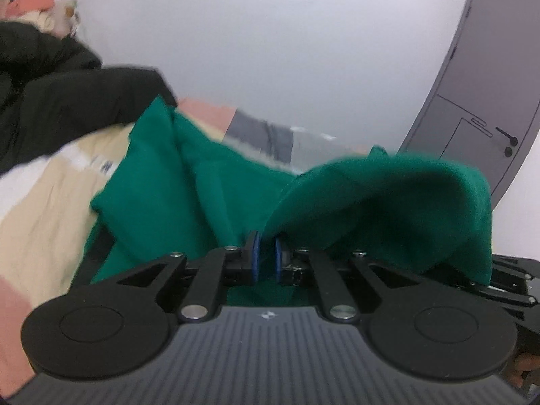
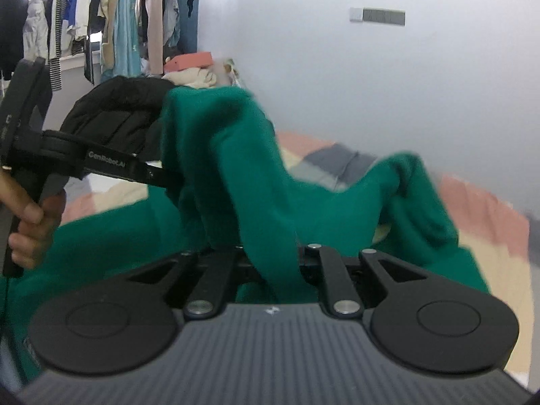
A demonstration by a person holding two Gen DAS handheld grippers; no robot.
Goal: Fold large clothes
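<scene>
In your right wrist view, the green garment point(image 2: 256, 182) is draping over the right gripper point(image 2: 270, 253), hiding its fingertips entirely. At nine o'clock, the frame edge is cutting off your hand point(image 2: 32, 226). In your left wrist view, motion blur is smearing the bedding point(image 1: 44, 202) and the black jacket point(image 1: 67, 101) at ten o'clock.
</scene>
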